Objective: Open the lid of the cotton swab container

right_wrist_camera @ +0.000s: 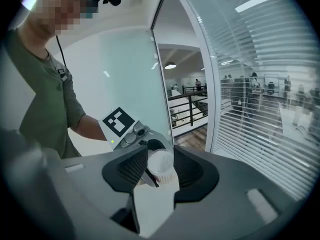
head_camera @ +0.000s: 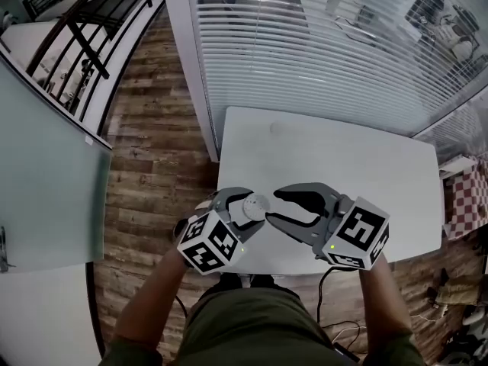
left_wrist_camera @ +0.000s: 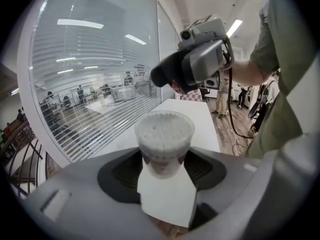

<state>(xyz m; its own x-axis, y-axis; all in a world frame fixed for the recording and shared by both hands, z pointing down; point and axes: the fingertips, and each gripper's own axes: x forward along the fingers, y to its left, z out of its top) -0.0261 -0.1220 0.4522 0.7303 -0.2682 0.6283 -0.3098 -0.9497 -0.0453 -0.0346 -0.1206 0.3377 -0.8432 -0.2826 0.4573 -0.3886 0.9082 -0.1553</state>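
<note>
Nearest, the person's arms (head_camera: 152, 296) came up from the bottom of the head view, one gripper in each hand, both above the near edge of the table. The left gripper (left_wrist_camera: 164, 171) had its jaws closed on the lower body of the container (left_wrist_camera: 164, 136), which stood out from them along their own line, so its free end pointed away from that hand. Swab tips showed packed at that end through what looked like a clear lid, though the lid could not be made out for certain. That end faced the right gripper (head_camera: 274, 209), so the container's long axis ran roughly from one gripper to the other. The right gripper's jaws stood wide and held nothing. In its own view the container's round end sat in the gap between the pads, and in the head view its tips lay just beside that end, with no contact to be seen. The right gripper was therefore the free one and, by my reading, would have to close across the lid end while the left held the body steady. Beyond both lay the bare white table (head_camera: 343, 158), then the blind (head_camera: 320, 44).
</note>
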